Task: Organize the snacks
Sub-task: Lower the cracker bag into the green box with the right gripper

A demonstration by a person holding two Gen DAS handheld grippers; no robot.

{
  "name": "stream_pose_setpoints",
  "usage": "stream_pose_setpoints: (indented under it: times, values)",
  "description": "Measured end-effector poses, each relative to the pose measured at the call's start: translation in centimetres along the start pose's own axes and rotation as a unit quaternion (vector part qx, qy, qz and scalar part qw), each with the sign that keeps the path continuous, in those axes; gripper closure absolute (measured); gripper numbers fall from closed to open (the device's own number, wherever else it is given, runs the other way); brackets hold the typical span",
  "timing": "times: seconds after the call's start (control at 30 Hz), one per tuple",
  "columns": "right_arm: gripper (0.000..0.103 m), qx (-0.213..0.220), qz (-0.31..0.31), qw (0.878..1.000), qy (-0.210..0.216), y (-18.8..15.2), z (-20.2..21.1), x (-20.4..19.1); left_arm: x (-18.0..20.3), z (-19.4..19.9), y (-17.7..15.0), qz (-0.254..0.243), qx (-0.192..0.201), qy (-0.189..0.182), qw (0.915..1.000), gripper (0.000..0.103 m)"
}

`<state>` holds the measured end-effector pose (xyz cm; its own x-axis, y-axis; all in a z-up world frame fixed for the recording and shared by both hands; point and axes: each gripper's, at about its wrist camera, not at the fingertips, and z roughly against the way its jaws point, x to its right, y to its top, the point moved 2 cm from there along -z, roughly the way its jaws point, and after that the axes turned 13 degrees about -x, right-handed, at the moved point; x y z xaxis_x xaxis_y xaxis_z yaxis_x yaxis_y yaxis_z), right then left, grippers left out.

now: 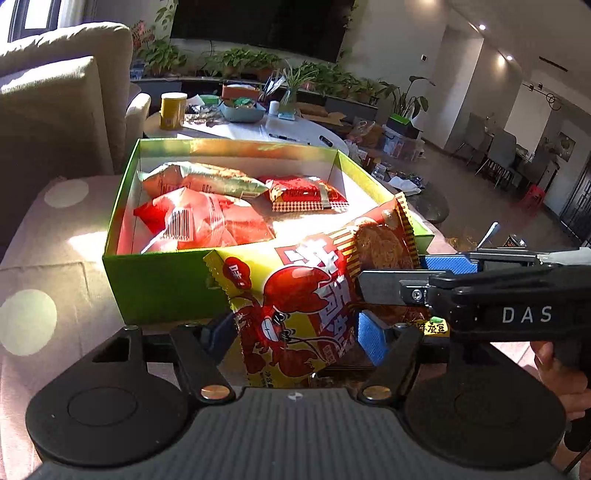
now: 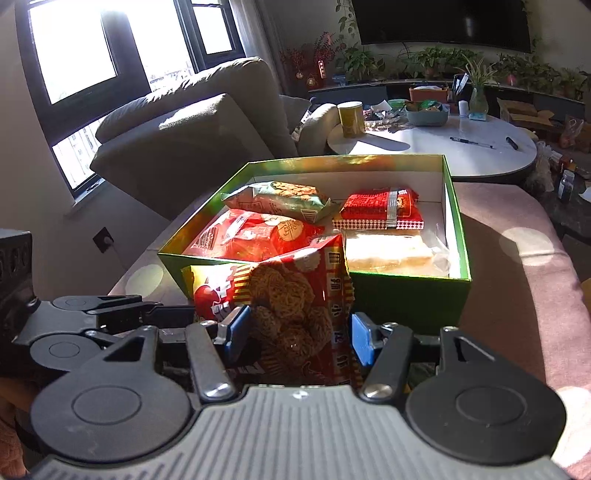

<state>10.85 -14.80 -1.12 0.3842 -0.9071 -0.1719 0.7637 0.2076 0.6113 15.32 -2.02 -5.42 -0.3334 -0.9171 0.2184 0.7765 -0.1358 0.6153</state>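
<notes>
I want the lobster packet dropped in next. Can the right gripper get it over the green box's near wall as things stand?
Probably yes. The right gripper holds the lobster packet just short of the green box, whose top is open, with a sunlit gap behind the near wall. The left gripper straddles the same packet and may hinder.

Beige sofa (image 2: pixel 192 122) beside sunlit windows (image 2: pixel 74 51) (dark television (image 2: pixel 443 22) opposite).

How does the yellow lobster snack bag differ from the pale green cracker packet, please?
The yellow lobster snack bag is outside the green box, upright between gripper fingers; the pale green cracker packet lies flat inside the box, untouched. The lobster bag is bright yellow and red with a cartoon lobster; the cracker packet is pale green and looks slimmer. Both are sealed snack packs.
</notes>
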Motion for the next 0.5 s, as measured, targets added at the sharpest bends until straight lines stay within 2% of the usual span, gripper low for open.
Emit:
stream_pose_setpoints:
  times: [0.1, 0.2, 0.37, 0.5]
  values:
    - [0.038, 0.02, 0.002, 1.0, -0.001, 0.3, 1.3, -0.2, 0.8, 1.1, 0.8, -0.013, 0.019, 0.006, 0.9997, 0.038]
    - [0.038, 0.041, -0.004, 0.999, -0.007, 1.2, 2.3, 0.1, 1.9, 1.5, 2.9, -0.038, 0.033, 0.017, 0.9986, 0.036]
    - [0.038, 0.079, -0.02, 0.996, -0.025, 3.7, 3.2, 1.8, 3.3, 0.8, 6.9, -0.07, 0.052, 0.02, 0.996, 0.036]
    - [0.038, 0.089, -0.041, 0.995, -0.029, 5.2, 2.9, 3.7, 3.6, -0.5, 8.9, -0.074, 0.052, 0.015, 0.9957, 0.036]
